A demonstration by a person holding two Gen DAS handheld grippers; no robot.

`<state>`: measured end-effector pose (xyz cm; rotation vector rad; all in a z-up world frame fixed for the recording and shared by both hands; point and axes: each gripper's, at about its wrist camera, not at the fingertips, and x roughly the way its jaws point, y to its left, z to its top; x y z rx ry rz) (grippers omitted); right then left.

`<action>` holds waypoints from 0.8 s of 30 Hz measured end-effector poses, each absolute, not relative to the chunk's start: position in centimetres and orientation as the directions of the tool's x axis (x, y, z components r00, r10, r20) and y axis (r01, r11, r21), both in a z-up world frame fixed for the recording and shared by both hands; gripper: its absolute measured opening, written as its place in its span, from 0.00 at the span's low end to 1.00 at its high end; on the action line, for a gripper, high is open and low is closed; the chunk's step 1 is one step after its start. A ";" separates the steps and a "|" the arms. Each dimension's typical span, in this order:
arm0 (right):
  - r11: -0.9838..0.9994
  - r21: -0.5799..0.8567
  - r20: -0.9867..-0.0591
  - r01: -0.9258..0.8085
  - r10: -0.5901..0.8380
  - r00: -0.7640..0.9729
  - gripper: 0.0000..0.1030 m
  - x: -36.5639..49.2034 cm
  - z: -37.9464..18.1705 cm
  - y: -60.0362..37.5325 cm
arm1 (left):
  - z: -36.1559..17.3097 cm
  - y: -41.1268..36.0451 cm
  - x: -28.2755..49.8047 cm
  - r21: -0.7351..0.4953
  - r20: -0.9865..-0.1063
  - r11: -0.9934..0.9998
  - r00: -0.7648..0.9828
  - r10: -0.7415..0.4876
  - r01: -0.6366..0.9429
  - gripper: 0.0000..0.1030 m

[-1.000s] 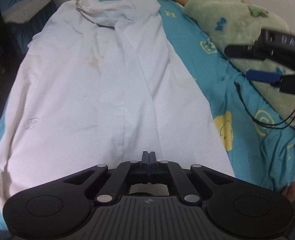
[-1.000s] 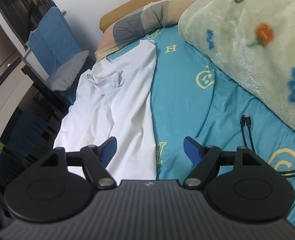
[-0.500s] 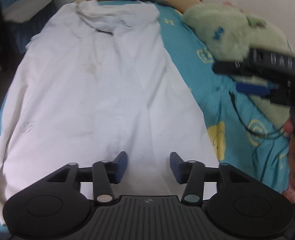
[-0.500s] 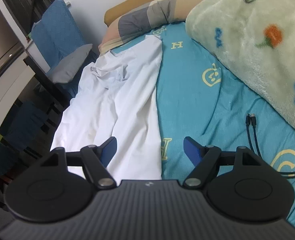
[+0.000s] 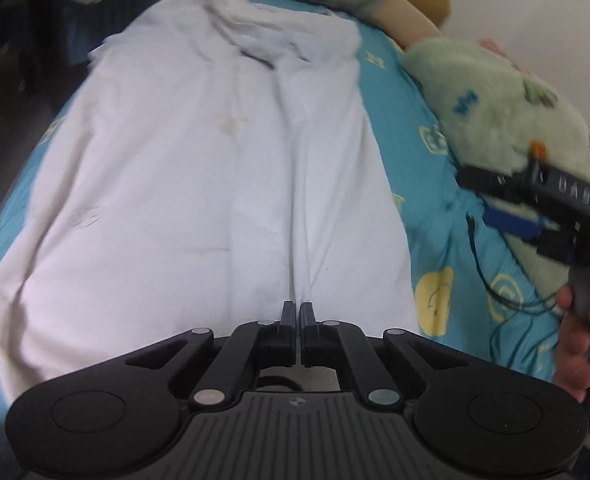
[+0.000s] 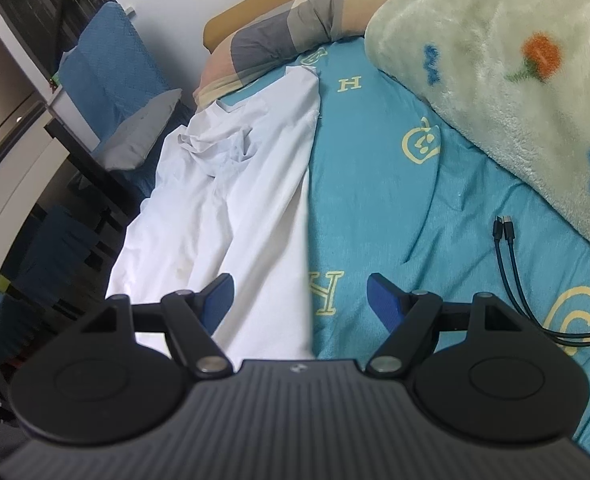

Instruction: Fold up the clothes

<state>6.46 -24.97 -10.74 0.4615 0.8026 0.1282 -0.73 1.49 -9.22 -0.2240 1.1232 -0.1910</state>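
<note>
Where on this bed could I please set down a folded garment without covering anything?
The widest bare patch is the turquoise patterned bedsheet, bordered by the white shirt on one side and the pale green fleece blanket on the other. Nearer the blanket it is crowded: two black charging cables lie there.

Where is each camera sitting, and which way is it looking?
Left wrist view: sits on the left hand-held gripper, jaws shut at the near hem of the white cotton shirt, looking up the bed; a hand shows at right.
Right wrist view: sits on the open right hand-held gripper, over the shirt's right edge and the teal patterned bedsheet; no body shows.
Both share the shirt, sheet, green fleece blanket and black cables.
</note>
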 end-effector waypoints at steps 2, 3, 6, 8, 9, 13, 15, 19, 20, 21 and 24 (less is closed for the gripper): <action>0.894 0.444 -0.665 0.060 0.284 0.691 0.73 6.6 -10.8 -24.9 | -9.1 2.8 -0.9 -0.254 -0.884 0.967 0.410 -0.224 -0.021 0.02; 0.894 0.444 -0.666 0.059 0.285 0.689 0.73 6.6 -10.8 -24.8 | -9.2 2.8 -0.9 -0.262 -0.886 0.965 0.402 -0.232 -0.018 0.02; 0.897 0.439 -0.671 0.054 0.287 0.683 0.73 6.8 -10.9 -24.6 | -9.4 2.7 -0.7 -0.283 -0.885 0.959 0.384 -0.264 0.008 0.04; 0.901 0.431 -0.684 0.055 0.286 0.671 0.73 6.9 -11.3 -24.5 | -9.3 2.3 -0.8 -0.267 -0.881 0.963 0.396 -0.257 0.032 0.15; 0.903 0.426 -0.691 0.056 0.285 0.665 0.73 6.9 -11.5 -24.4 | -9.3 2.2 -0.8 -0.263 -0.880 0.964 0.400 -0.257 0.041 0.20; 0.847 0.528 -0.699 0.061 0.392 0.598 0.73 6.7 -13.5 -24.6 | -9.4 2.3 -0.2 -0.293 -0.872 0.956 0.406 -0.273 0.013 0.44; 0.833 0.549 -0.723 0.067 0.432 0.539 0.72 6.1 -14.8 -24.2 | -9.3 3.2 0.1 -0.326 -0.857 0.945 0.427 -0.290 -0.012 0.44; 0.820 0.568 -0.761 0.078 0.486 0.430 0.70 4.8 -16.2 -23.0 | -8.4 3.7 0.2 -0.344 -0.824 0.939 0.480 -0.299 -0.006 0.48; 0.816 0.573 -0.767 0.081 0.498 0.405 0.70 4.4 -16.5 -22.6 | -8.1 3.7 0.1 -0.339 -0.816 0.941 0.497 -0.295 0.002 0.49; 0.825 0.560 -0.780 0.074 0.495 0.383 0.70 4.0 -16.5 -22.1 | -7.9 3.7 0.0 -0.333 -0.808 0.943 0.511 -0.291 0.011 0.51; 0.873 0.487 -0.830 0.032 0.451 0.327 0.59 3.2 -16.3 -20.1 | -7.0 3.8 -0.1 -0.324 -0.788 0.946 0.547 -0.282 0.021 0.53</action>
